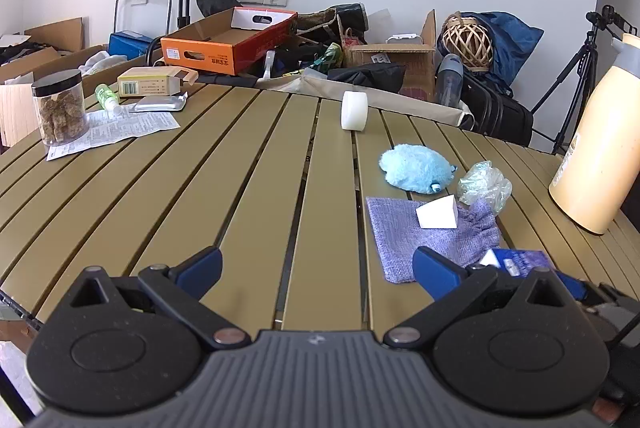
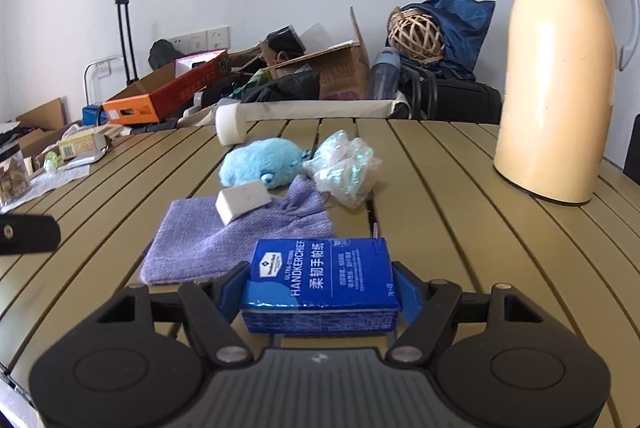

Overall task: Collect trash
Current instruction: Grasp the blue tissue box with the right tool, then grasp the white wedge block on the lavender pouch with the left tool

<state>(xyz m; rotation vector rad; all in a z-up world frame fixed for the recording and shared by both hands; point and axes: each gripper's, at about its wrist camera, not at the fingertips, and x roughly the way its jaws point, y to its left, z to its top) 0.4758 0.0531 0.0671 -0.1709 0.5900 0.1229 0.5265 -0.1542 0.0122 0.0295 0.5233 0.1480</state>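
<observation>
My right gripper [image 2: 320, 286] is shut on a blue handkerchief tissue pack [image 2: 320, 276], held just above the slatted table; the pack also shows in the left wrist view [image 1: 516, 262]. My left gripper [image 1: 316, 268] is open and empty over bare slats, left of the purple cloth [image 1: 424, 236]. On the cloth [image 2: 224, 240] lies a white block [image 2: 242, 202]. Behind it are a blue plush toy [image 2: 264, 160] and a crumpled clear plastic bag [image 2: 346, 168]. A white roll [image 2: 230, 128] stands farther back.
A cream thermos jug [image 2: 560, 68] stands at the right. At the far left are a jar of snacks [image 1: 60, 106], a printed paper sheet [image 1: 116, 128], a small box [image 1: 154, 81] and a green bottle [image 1: 106, 96]. Boxes and bags crowd behind the table edge.
</observation>
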